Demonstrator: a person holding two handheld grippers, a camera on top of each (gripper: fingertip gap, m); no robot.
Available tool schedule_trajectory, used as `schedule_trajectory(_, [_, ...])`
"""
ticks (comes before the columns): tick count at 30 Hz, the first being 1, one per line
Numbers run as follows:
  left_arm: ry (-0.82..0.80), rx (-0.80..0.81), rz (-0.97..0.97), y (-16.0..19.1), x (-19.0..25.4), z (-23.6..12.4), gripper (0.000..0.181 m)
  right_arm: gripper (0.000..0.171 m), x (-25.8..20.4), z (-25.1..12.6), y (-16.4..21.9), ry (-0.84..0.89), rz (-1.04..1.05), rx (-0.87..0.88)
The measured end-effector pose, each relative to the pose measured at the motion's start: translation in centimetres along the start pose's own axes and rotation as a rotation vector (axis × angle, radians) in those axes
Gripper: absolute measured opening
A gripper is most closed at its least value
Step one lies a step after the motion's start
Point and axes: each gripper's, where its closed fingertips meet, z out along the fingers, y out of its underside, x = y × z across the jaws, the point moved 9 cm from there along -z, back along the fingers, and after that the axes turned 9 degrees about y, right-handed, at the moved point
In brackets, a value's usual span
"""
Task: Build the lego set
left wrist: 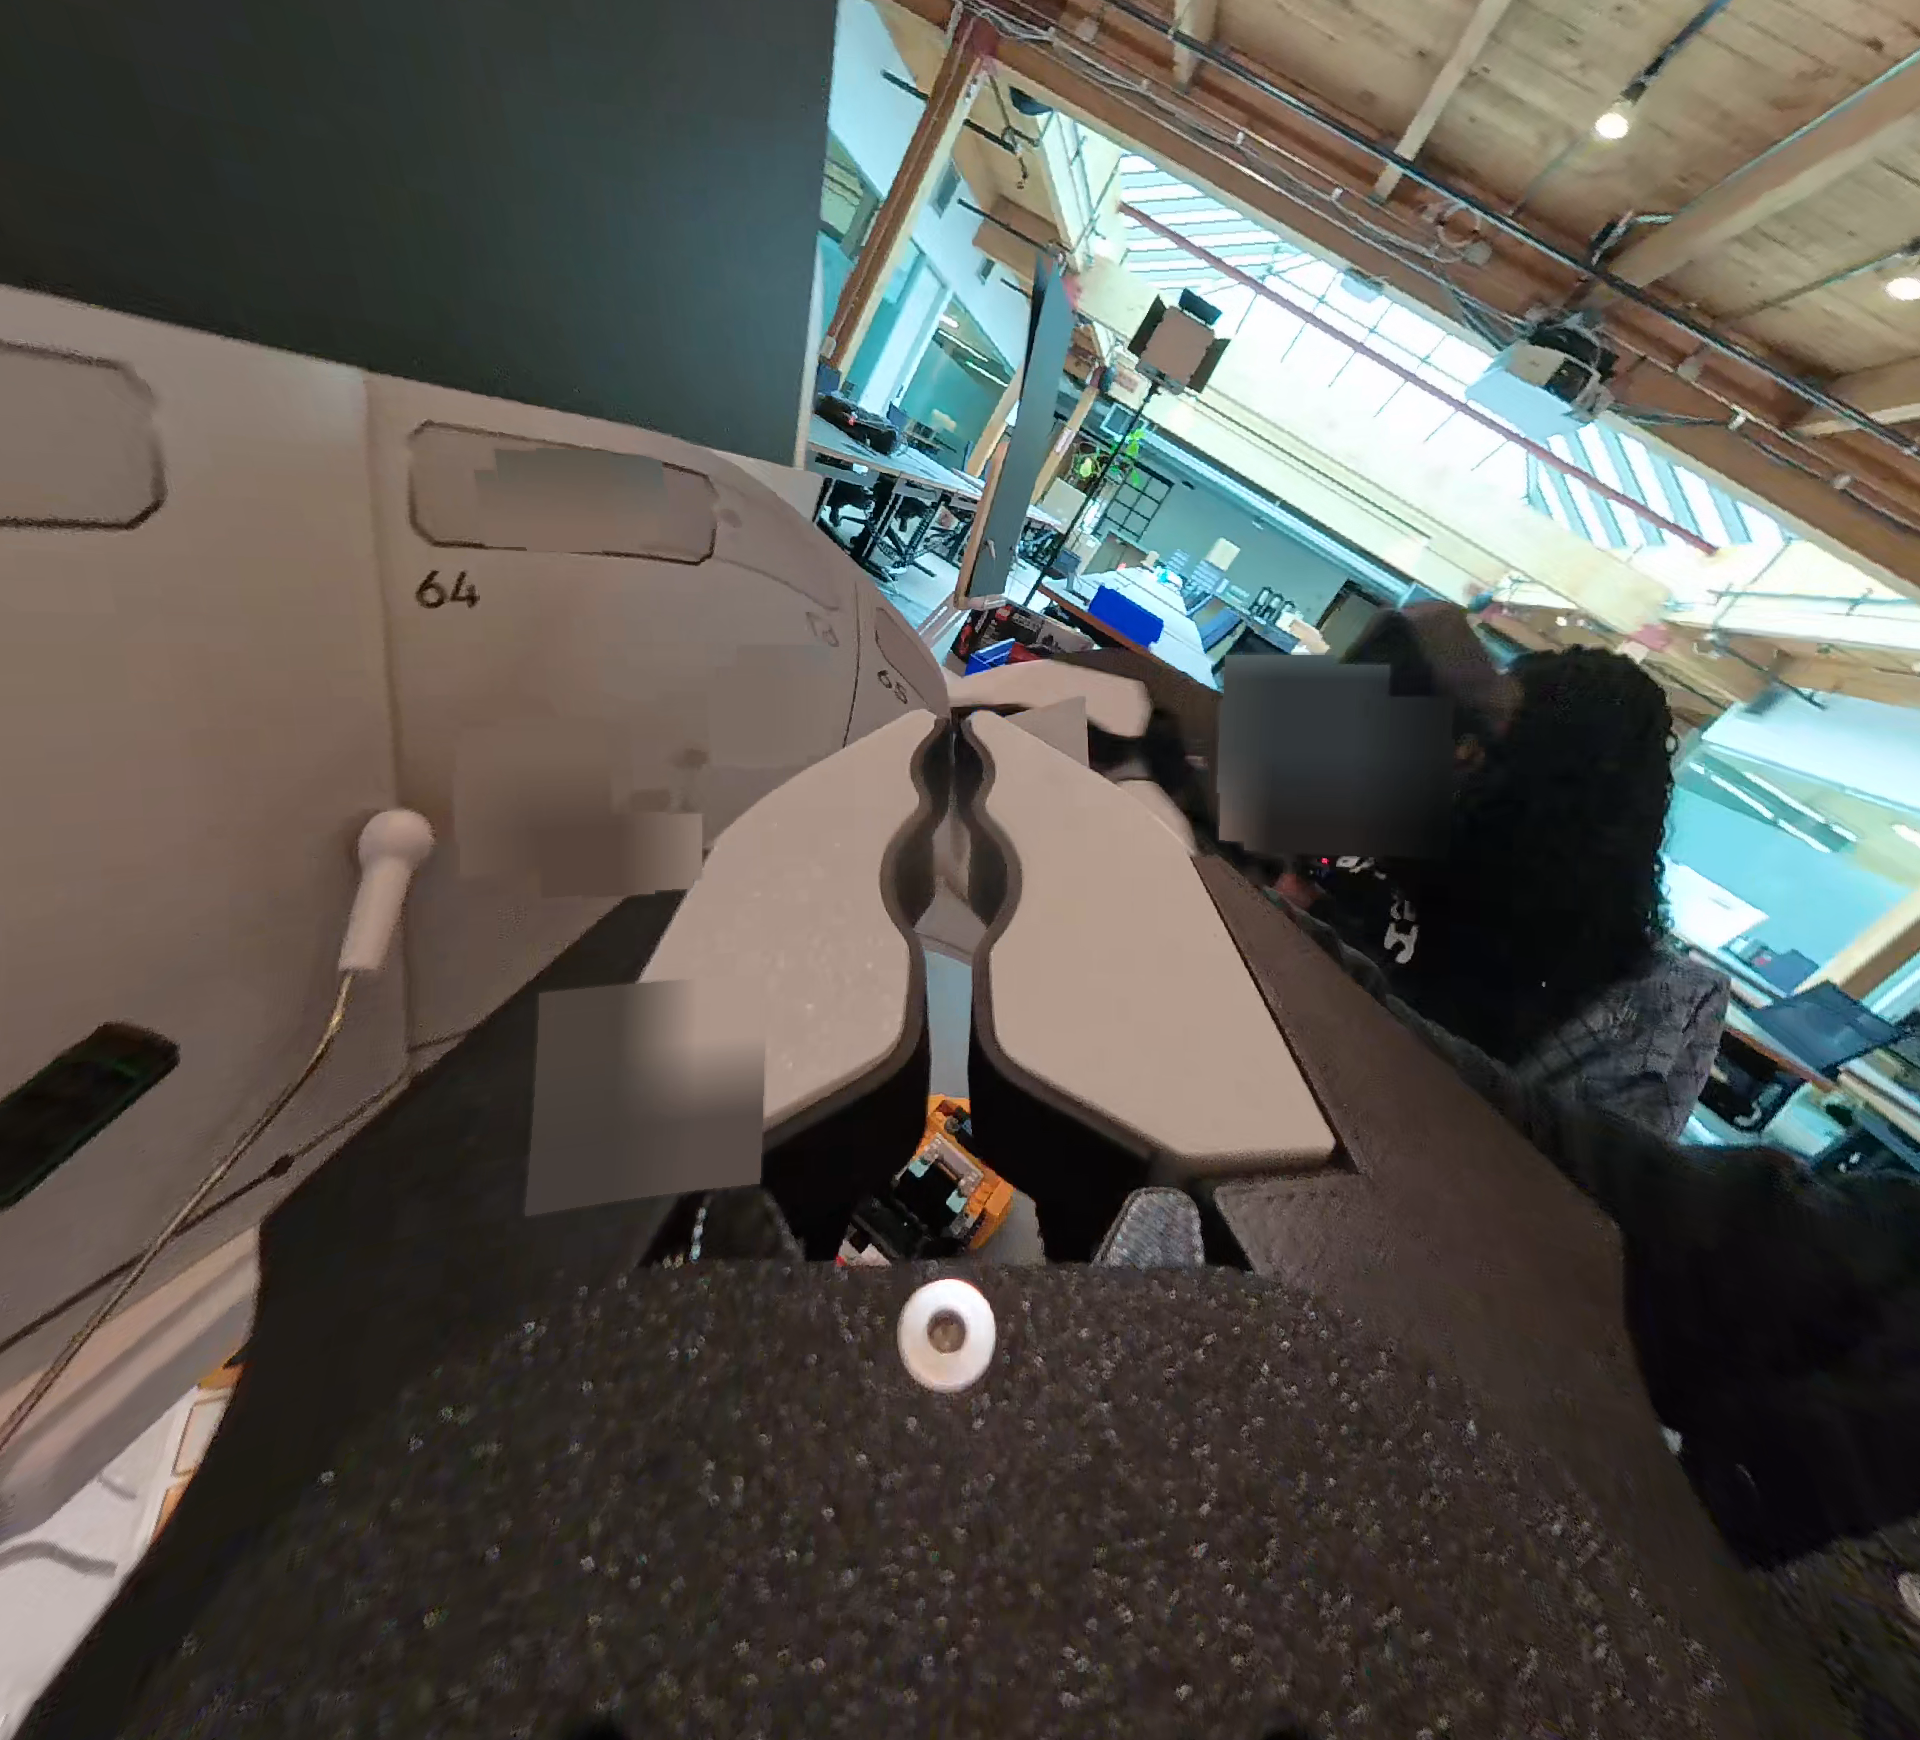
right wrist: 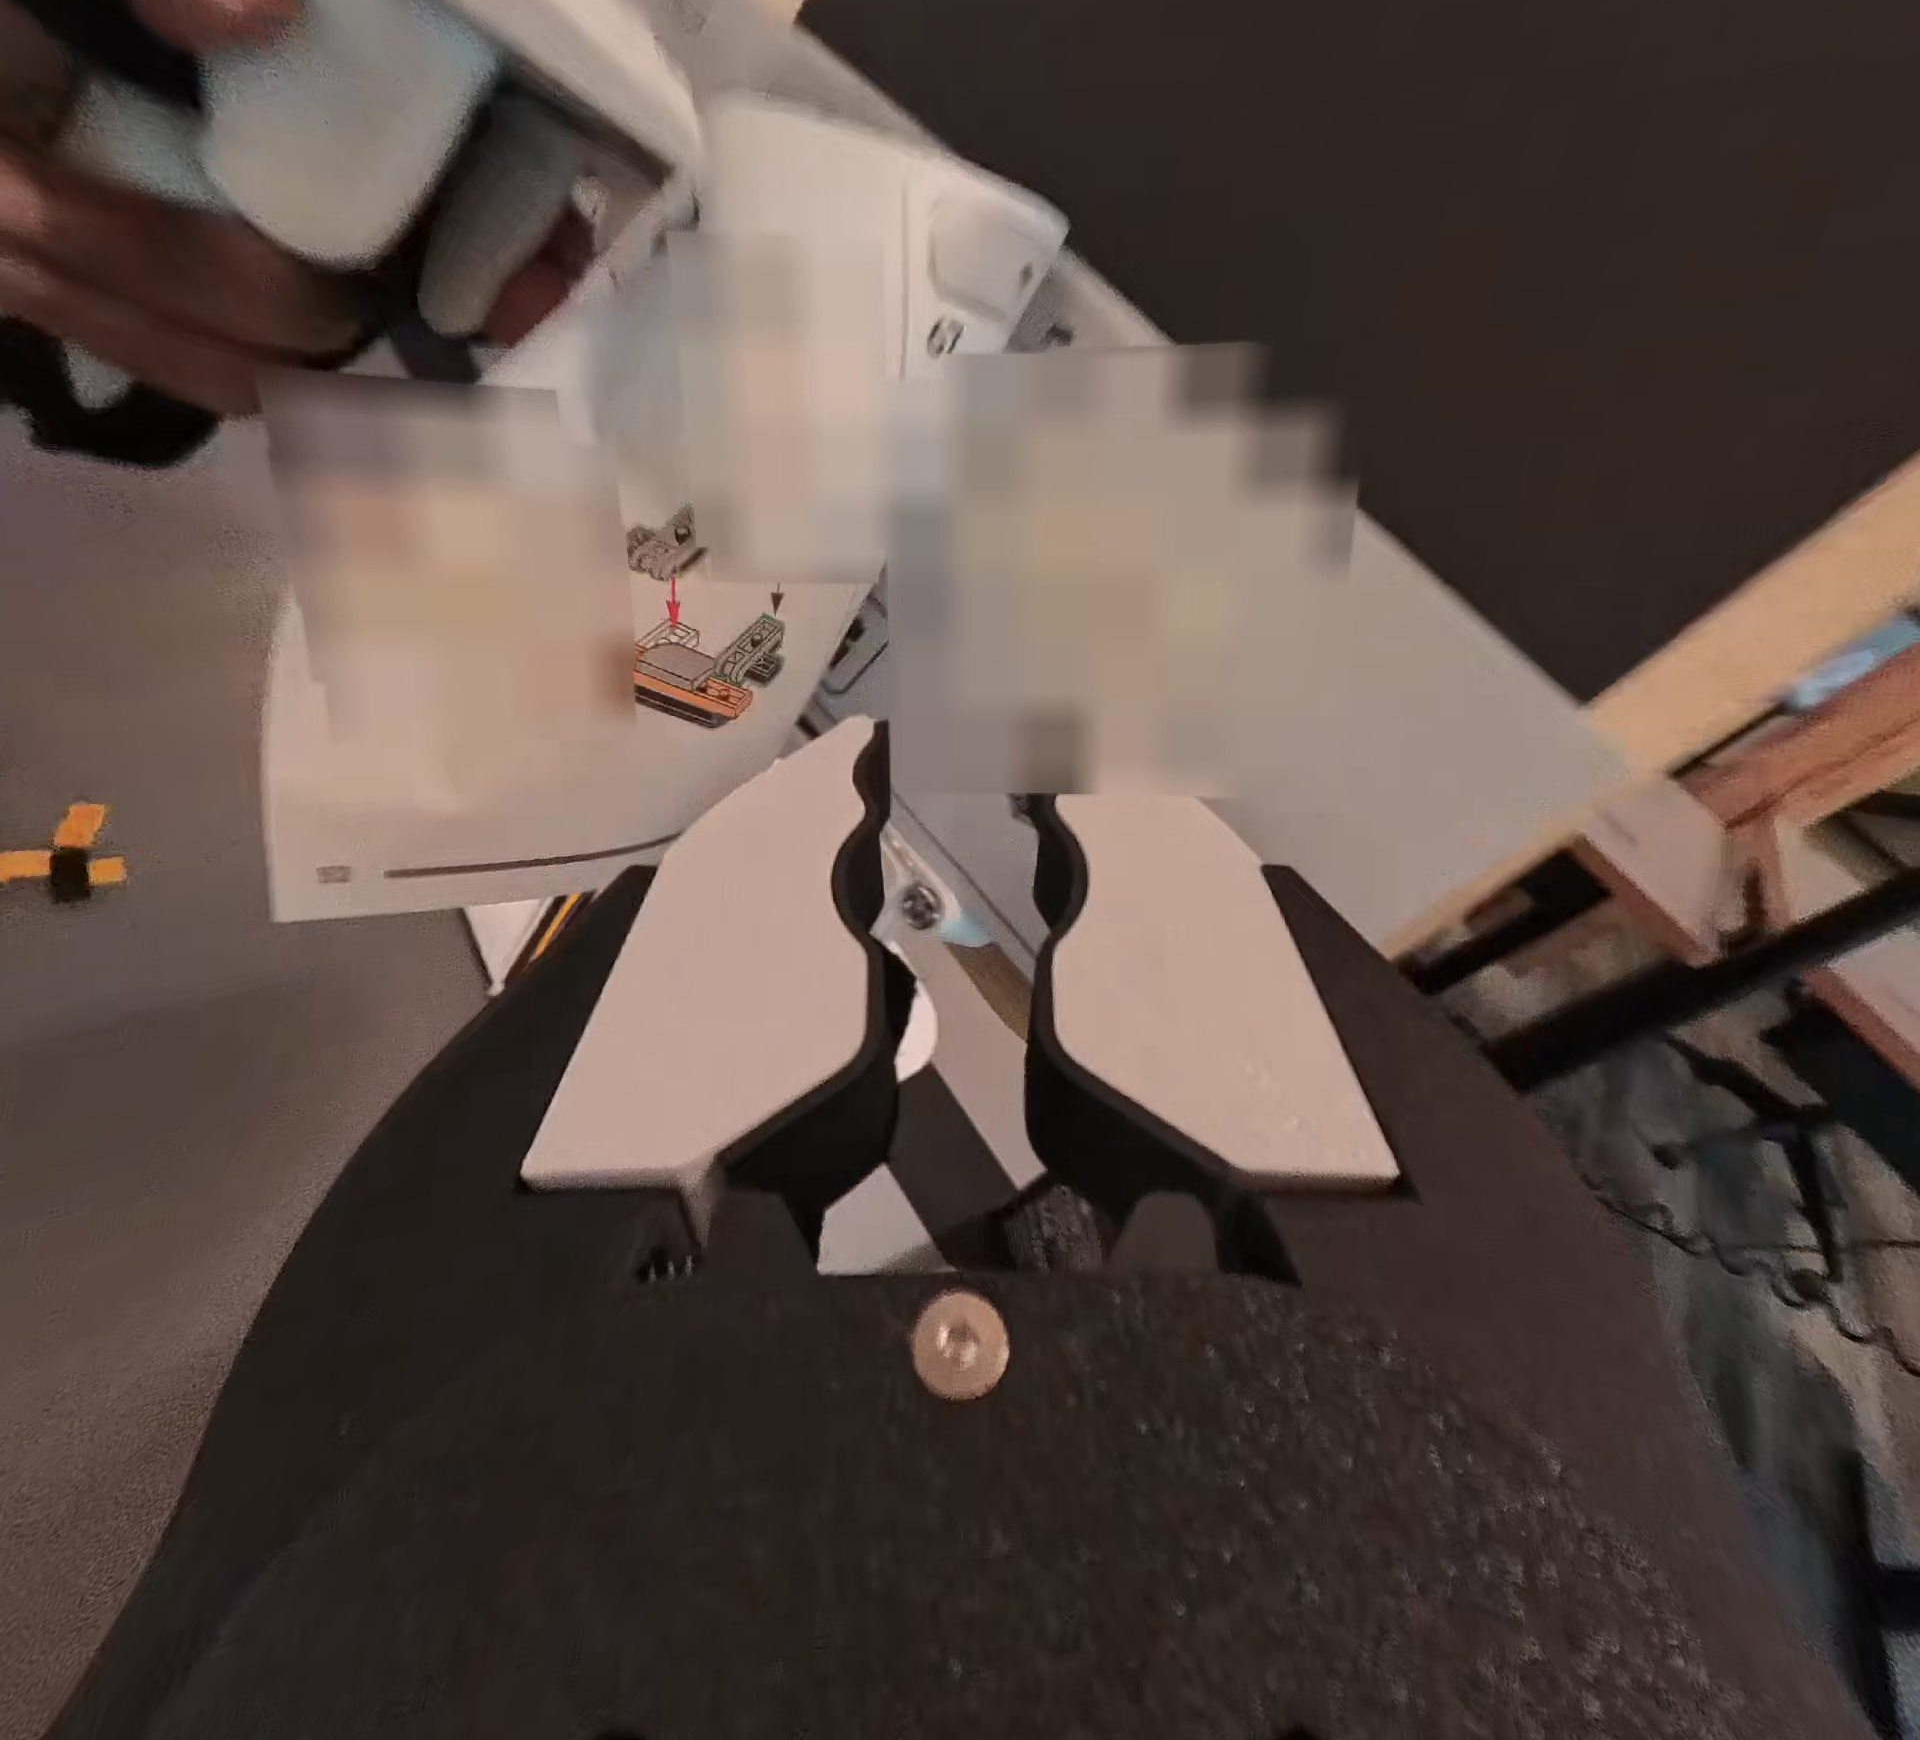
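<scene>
The white instruction booklet [left wrist: 312,703] fills the left of the left wrist view, lifted and curved. My left gripper [left wrist: 951,740] has its fingertips pressed together at the booklet's page edge and seems shut on it. Under its fingers shows part of an orange and black lego model [left wrist: 951,1171]. In the right wrist view the booklet [right wrist: 727,703] hangs open just ahead, with a building-step drawing on it. My right gripper [right wrist: 961,791] is open and empty, its tips close to the booklet's lower edge. The left gripper [right wrist: 343,132] shows blurred at the top left, at the booklet.
A yellow and black lego piece [right wrist: 62,859] lies on the grey table [right wrist: 156,1119] at left. A dark panel [right wrist: 1455,132] stands behind the booklet. A person in dark clothes [left wrist: 1538,859] sits to the right in the left wrist view. Spacing between my two grippers at the tips: around 10 centimetres.
</scene>
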Motion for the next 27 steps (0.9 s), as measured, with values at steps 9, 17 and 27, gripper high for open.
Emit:
schedule_trajectory(9, [-0.494,-0.303,0.565,-2.3,0.0,-4.9,0.015,0.026,-2.4,4.0,0.6,-0.078,-0.036,-0.046])
schedule_trajectory(17, [-0.751,-0.682,0.864,2.2,-3.6,-3.2,0.02,0.025,-3.2,5.5,-0.8,-0.055,-0.068,-0.103])
schedule_trajectory(27, [-0.657,-0.067,0.293,2.1,-5.3,-11.4,0.004,0.02,-6.2,8.4,-4.2,-0.013,-0.247,-0.161])
